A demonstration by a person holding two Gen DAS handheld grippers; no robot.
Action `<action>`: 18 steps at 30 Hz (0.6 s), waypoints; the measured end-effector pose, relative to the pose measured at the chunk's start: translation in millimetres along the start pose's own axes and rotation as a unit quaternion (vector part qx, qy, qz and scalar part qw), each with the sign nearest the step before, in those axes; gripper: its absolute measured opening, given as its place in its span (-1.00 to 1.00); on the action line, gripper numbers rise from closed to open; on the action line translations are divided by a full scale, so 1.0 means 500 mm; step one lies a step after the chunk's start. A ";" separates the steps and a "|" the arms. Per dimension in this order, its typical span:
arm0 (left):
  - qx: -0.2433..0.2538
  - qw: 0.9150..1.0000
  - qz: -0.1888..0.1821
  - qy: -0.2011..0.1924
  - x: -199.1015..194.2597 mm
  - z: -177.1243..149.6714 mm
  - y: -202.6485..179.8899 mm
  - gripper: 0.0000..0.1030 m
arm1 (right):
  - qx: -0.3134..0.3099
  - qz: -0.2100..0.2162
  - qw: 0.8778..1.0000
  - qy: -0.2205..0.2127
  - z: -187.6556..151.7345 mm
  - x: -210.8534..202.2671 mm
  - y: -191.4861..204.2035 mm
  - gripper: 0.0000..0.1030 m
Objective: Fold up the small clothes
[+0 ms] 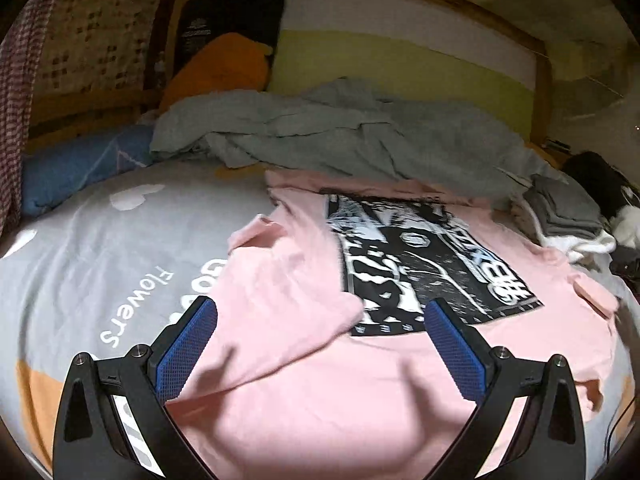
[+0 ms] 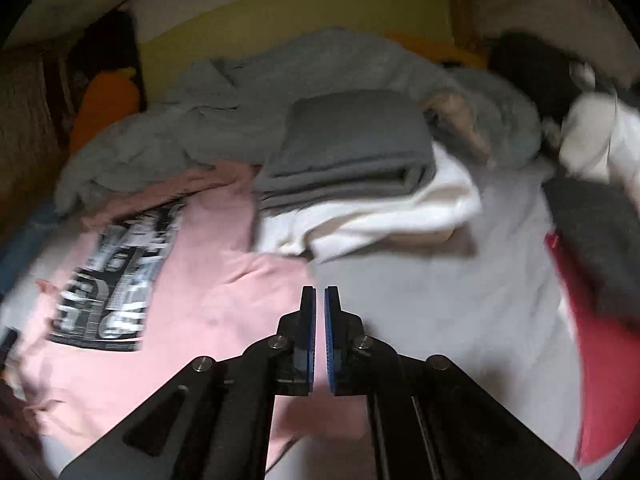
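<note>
The pink cotton T-shirt with a black-and-white print (image 1: 400, 360) lies flat on the grey bedsheet (image 1: 100, 260), long axis running away from the left gripper (image 1: 320, 344), released above its folded-over sleeve. The right gripper (image 2: 320, 340), clenched empty, hovers at the shirt's edge.

Bare grey sheet (image 2: 460, 300) lies open between the folded stack (image 2: 352, 168) and what looks like red cloth (image 2: 592, 360); crumpled blanket (image 1: 340, 136) blocks the far side.
</note>
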State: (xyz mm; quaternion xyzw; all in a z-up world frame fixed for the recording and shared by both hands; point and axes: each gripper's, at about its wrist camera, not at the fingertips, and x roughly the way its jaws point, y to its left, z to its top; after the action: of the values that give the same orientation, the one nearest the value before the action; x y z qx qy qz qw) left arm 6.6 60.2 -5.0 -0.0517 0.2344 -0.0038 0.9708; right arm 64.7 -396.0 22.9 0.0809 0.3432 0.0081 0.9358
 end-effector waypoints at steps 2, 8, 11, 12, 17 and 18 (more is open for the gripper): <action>0.019 1.000 -0.014 0.006 -0.016 -0.001 -0.017 1.00 | 0.045 0.059 0.997 0.009 -0.028 -0.023 -0.003 -0.67; 0.006 0.999 -0.049 0.021 -0.097 -0.035 -0.032 0.97 | 0.040 0.075 0.996 0.019 -0.146 -0.086 0.061 0.01; 0.009 0.998 -0.054 0.008 -0.144 -0.067 -0.045 0.87 | 0.027 0.073 0.997 0.004 -0.196 -0.121 0.112 0.01; 0.013 0.999 -0.051 0.001 -0.157 -0.078 -0.050 0.83 | 0.024 0.078 0.997 -0.005 -0.211 -0.133 0.132 0.01; 0.032 0.998 -0.049 -0.033 -0.198 -0.127 -0.081 0.62 | -0.011 0.099 0.995 -0.015 -0.286 -0.158 0.232 0.01; 0.040 0.998 -0.042 -0.030 -0.194 -0.131 -0.092 0.62 | -0.032 0.088 0.995 -0.020 -0.302 -0.162 0.260 0.01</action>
State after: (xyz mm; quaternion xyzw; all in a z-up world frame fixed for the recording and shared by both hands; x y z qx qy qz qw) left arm -108.9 11.0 -14.2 -0.0226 0.2022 -0.0521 0.9777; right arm -89.0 -251.6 -18.4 0.0813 0.3158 0.1000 0.9400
